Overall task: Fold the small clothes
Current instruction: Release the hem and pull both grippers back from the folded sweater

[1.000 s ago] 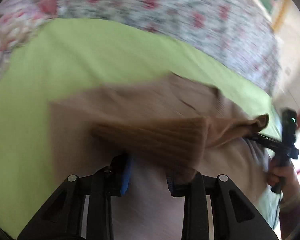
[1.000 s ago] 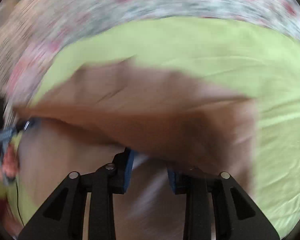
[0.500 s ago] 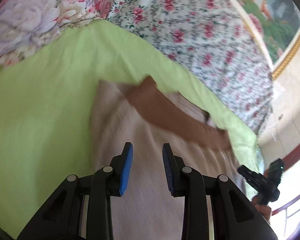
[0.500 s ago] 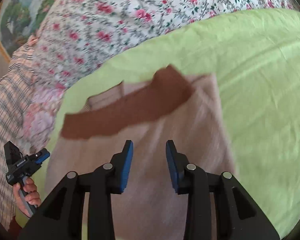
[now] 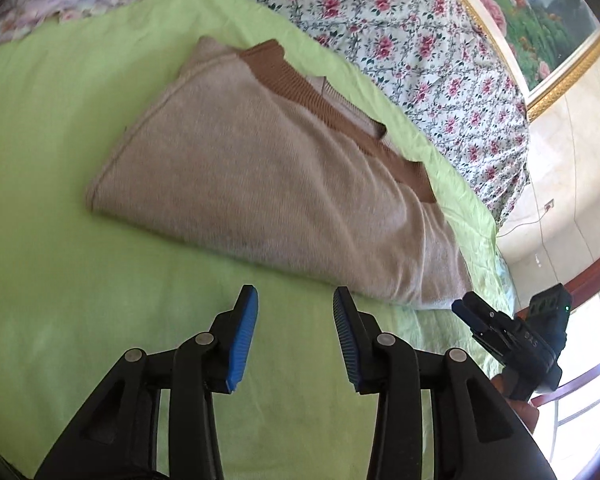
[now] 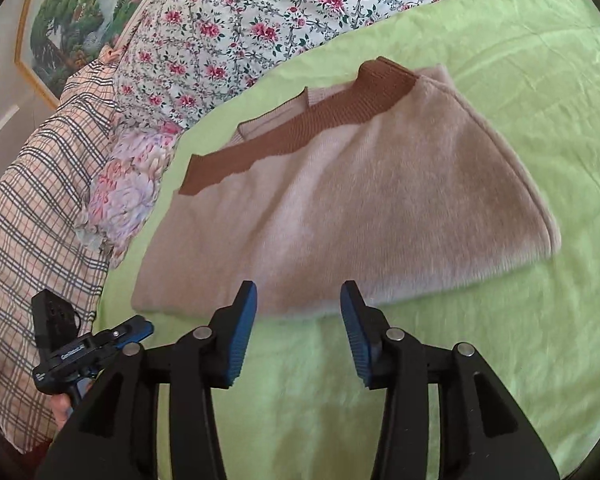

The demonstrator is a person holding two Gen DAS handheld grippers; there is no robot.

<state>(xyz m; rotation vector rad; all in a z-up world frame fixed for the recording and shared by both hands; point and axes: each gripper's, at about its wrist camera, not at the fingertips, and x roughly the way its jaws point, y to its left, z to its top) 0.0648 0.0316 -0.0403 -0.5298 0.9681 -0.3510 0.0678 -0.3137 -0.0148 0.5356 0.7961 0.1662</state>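
lying beyond spread fingers [image 5: 244, 332]: folded sweater [image 5: 268, 200]

White lettering is showing on the side of the black handheld left tongs [image 6: 90, 350] in the right wrist view, printed along the body just behind its blue tip; it is too small and blurred to read with any certainty. In the left wrist view, faint pale markings are sitting on the black body of the right tongs [image 5: 512, 334], and these are likewise illegible. Nothing else in either view is carrying readable text, numbers, brands or signs.
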